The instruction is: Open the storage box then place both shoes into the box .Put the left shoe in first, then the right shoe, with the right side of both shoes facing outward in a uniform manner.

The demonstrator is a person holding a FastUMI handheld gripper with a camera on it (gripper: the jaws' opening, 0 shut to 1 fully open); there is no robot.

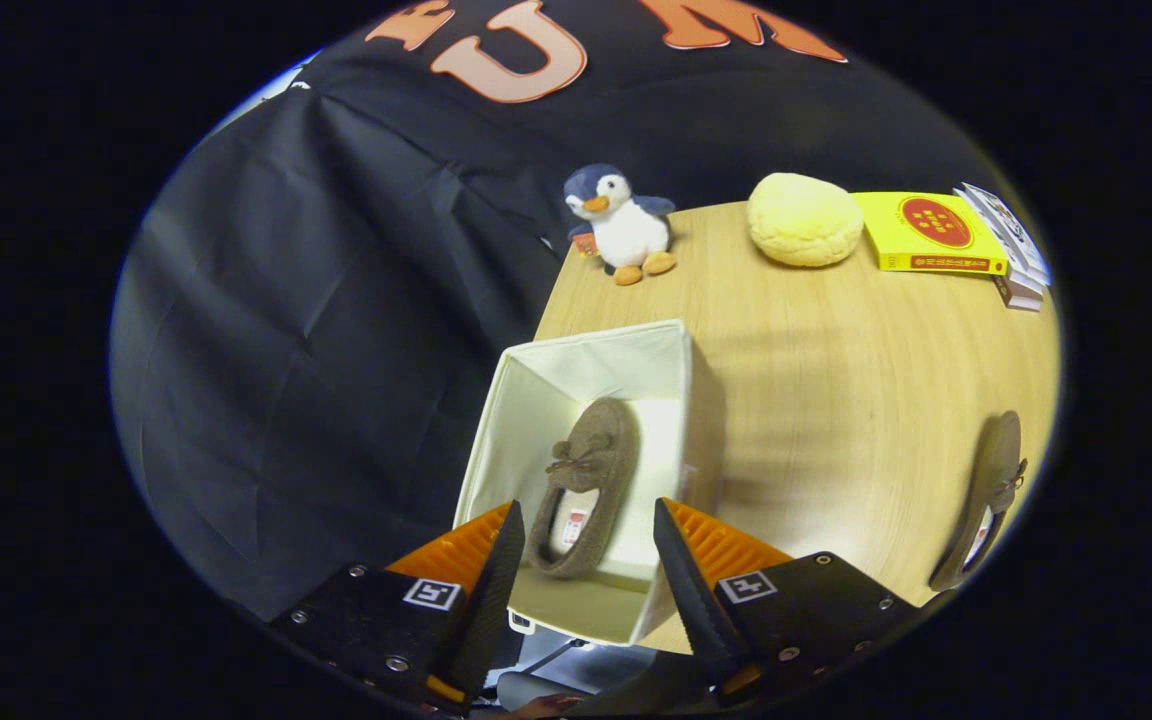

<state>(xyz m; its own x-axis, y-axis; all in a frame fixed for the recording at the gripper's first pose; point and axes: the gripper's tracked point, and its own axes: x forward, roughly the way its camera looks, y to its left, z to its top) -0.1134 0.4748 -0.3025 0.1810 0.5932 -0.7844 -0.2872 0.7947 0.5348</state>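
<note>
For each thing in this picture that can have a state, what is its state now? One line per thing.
storage box: open, holds one shoe.
shoe in the box: lying inside, opening up, between the fingers in view.
second shoe: on the table, outside the box.
gripper: open, holding nothing, above the box.
penguin toy: upright at the table's far edge.

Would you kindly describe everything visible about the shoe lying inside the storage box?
The brown shoe is a fuzzy, moccasin-style slipper with a small bow on top and a pale insole bearing a tag. It lies flat, sole down, on the bottom of the open cream fabric storage box, toe pointing away. The gripper hovers above it, fingers open, not touching.
</note>
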